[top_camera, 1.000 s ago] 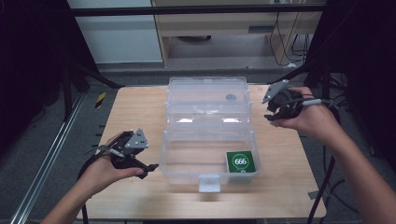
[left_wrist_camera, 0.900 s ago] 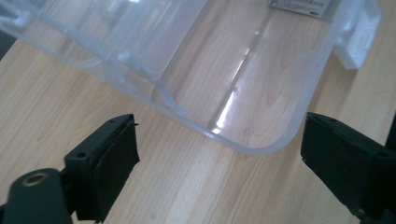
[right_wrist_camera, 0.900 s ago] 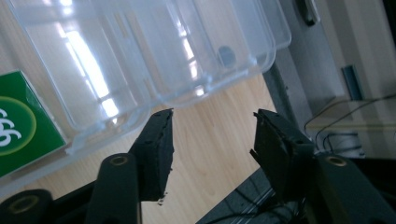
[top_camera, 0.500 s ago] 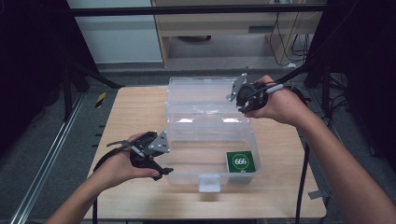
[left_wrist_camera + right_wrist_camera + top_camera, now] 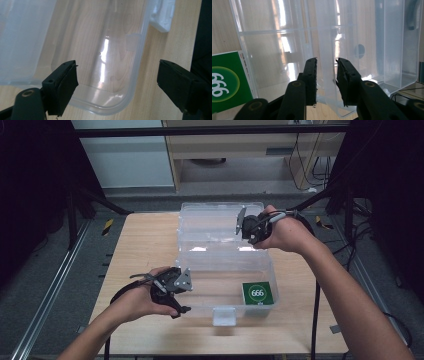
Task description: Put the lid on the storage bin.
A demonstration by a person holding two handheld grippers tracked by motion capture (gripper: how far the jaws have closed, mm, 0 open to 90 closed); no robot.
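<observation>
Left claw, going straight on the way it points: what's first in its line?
Probably the clear plastic storage box. The left claw is open, its jaws straddle the box's rounded near corner, one over the inside, one over the wooden table. Straight on it should meet that corner wall; depth is unclear.

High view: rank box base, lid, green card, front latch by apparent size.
1-2. Base and lid: look alike, and the lid lies farther from the camera, so no ranking.
3. Green card.
4. Latch, a bit smaller than the card.
</observation>
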